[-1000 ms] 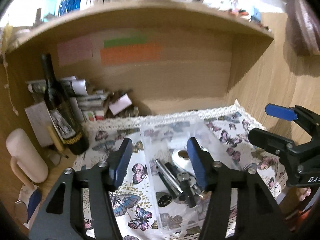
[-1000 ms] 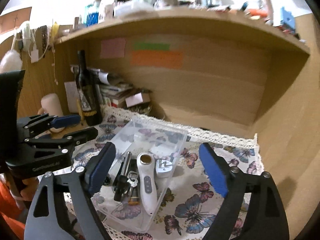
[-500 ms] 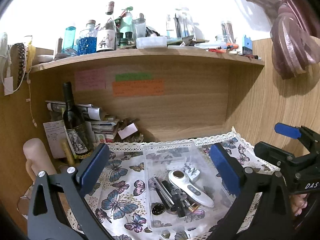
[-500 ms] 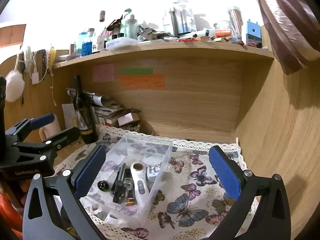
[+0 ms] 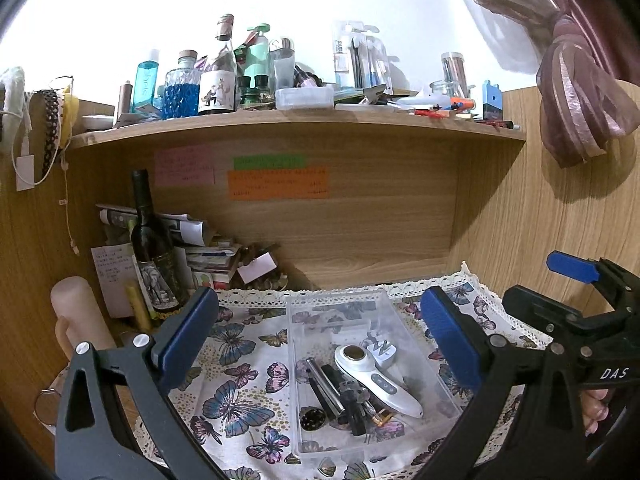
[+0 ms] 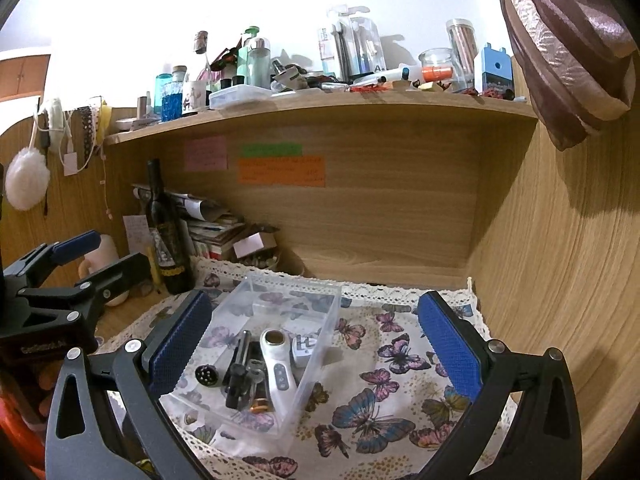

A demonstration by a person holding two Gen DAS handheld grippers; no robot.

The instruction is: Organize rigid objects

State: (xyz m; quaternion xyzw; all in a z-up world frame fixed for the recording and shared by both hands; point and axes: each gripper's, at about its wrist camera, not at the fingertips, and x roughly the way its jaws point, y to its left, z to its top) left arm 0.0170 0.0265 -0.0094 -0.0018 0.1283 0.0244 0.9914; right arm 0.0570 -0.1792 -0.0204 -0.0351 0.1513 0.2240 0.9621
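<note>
A clear plastic box (image 5: 436, 376) (image 6: 320, 312) lies on the butterfly cloth (image 5: 236, 364) (image 6: 396, 376). In it lie a white handheld device (image 5: 380, 380) (image 6: 278, 364), a white plug adapter (image 5: 383, 353) (image 6: 305, 347), black and metal tools (image 5: 340, 396) (image 6: 240, 376) and a round black part (image 5: 313, 417) (image 6: 205, 376). My left gripper (image 5: 320, 344) is open and empty, held back above the box. My right gripper (image 6: 312, 340) is open and empty, to the box's right. Each gripper shows in the other's view (image 5: 580, 312) (image 6: 68, 284).
A dark wine bottle (image 5: 154, 256) (image 6: 166, 236) stands at the back left beside stacked papers and boxes (image 5: 208, 256). A pink cylinder (image 5: 80, 320) stands at the far left. A crowded shelf (image 5: 300, 120) hangs overhead. A wooden side wall (image 6: 560, 280) closes the right.
Both grippers pulled back and up from the box. My left gripper's jaws opened wide from a narrower gap. The things in the box did not move.
</note>
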